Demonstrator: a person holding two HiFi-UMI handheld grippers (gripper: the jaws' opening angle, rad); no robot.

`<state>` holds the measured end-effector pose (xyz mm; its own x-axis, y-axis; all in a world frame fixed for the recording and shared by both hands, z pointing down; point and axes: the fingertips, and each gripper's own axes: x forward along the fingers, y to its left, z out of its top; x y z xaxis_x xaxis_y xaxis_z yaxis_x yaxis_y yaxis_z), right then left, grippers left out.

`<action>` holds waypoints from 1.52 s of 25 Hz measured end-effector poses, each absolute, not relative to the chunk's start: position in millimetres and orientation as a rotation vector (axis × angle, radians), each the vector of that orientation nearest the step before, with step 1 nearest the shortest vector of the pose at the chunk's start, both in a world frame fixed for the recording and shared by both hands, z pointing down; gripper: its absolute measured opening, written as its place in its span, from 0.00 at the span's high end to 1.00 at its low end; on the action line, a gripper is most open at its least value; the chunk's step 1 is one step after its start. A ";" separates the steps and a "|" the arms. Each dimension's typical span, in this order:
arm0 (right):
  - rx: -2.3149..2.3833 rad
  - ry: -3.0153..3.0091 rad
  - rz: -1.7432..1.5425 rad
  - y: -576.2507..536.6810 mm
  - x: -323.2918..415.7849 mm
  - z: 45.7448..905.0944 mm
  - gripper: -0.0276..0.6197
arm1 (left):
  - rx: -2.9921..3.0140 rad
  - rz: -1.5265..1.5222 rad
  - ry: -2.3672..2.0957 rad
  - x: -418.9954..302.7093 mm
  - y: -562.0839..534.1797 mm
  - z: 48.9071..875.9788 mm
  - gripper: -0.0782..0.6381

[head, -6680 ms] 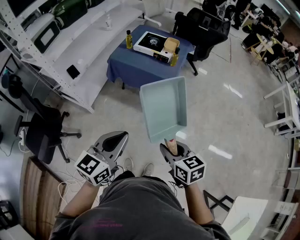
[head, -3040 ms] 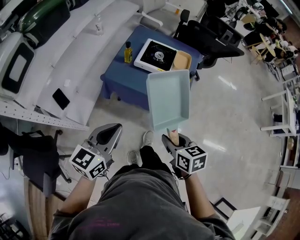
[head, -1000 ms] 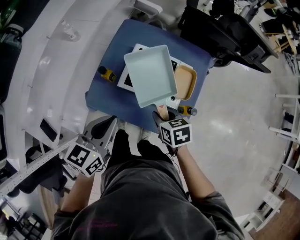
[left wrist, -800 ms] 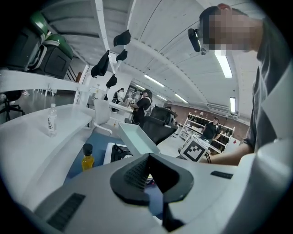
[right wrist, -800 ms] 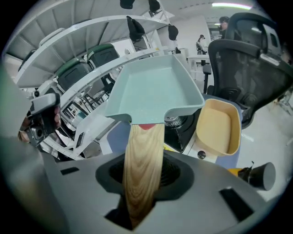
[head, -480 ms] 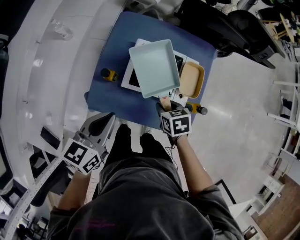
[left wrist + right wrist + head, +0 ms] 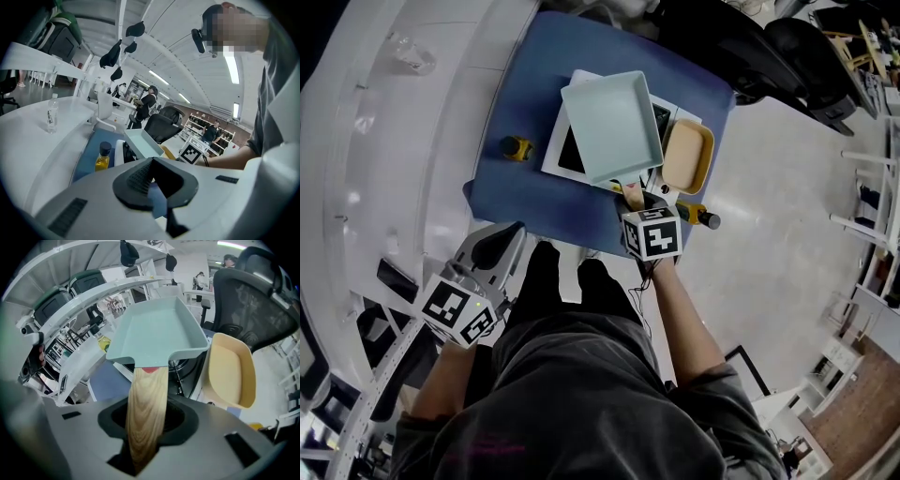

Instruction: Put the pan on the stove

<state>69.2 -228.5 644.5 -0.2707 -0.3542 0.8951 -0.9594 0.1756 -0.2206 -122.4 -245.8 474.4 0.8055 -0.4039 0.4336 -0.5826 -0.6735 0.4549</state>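
- The pale green rectangular pan with a wooden handle [image 7: 612,127] sits in the upper middle of the head view. I have it held over the white portable stove with a black top [image 7: 565,152], covering most of it.
- In the right gripper view the pan [image 7: 157,331] is lifted clear, and the black burner shows below its near edge.
- The right gripper [image 7: 636,199] has its jaws clamped partway closed on the wooden handle, which runs straight down between them [image 7: 145,427].
- The stove stands on a bench covered with a blue cloth [image 7: 520,192].
- A beige rounded rectangular tray [image 7: 687,157] lies just right of the stove.
- A small bottle of yellow liquid with a dark cap [image 7: 516,147] stands to the stove's left, and a second bottle [image 7: 701,218] lies near the bench's lower right corner.
- The left gripper [image 7: 494,246] hangs at lower left, off the bench. Its jaws [image 7: 154,180] are drawn together with nothing between them.
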 end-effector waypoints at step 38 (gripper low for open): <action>1.176 -1.618 1.147 -232.2 85.2 669.9 0.78 | 2.356 0.370 -0.719 -115.9 -276.2 494.3 0.89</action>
<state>85.2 -232.2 669.9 -0.2360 -0.2285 0.9445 -0.9669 0.1520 -0.2048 -115.9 -276.2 494.3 0.8108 -0.4001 0.4271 -0.5801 -0.6458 0.4963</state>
